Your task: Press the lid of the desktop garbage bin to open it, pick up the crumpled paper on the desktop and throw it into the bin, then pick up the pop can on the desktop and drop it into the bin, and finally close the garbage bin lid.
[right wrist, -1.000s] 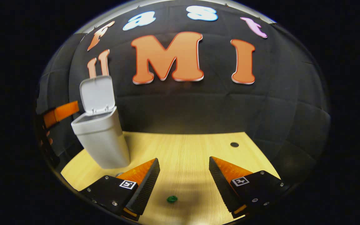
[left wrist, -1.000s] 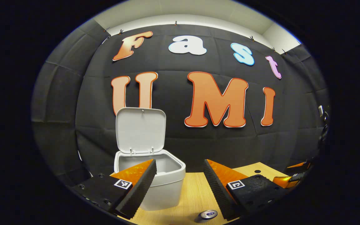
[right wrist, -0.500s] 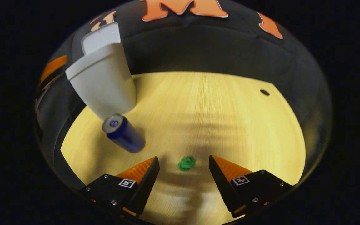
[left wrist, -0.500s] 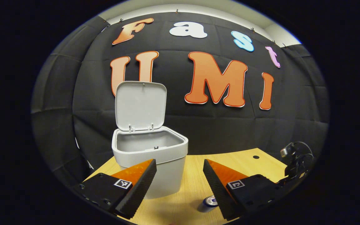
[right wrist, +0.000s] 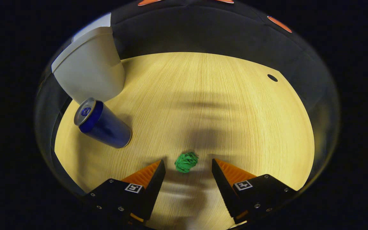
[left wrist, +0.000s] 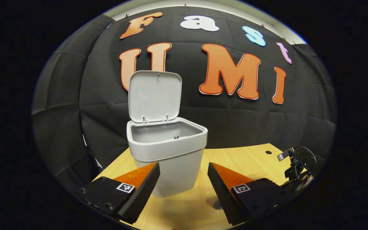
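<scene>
The grey garbage bin (left wrist: 168, 159) stands on the wooden desk with its lid (left wrist: 154, 95) raised upright. My left gripper (left wrist: 184, 172) is open in front of the bin, with nothing between its fingers. In the right gripper view the bin (right wrist: 88, 75) is at the upper left and a blue pop can (right wrist: 102, 124) stands just in front of it. A green crumpled paper ball (right wrist: 186, 162) lies on the desk. My right gripper (right wrist: 187, 171) hangs open above the desk, the paper just ahead of the gap between its fingers.
The wooden desk (right wrist: 222, 105) has a small round hole (right wrist: 272, 77) at its far right. The other gripper's body with its cable (left wrist: 295, 166) shows at the right edge of the left gripper view. Black cloth walls close in the desk at the back.
My right gripper has tilted down and come closer to the green paper, which now lies just ahead of its fingers. The left gripper has shifted a little, so the bin sits more central.
</scene>
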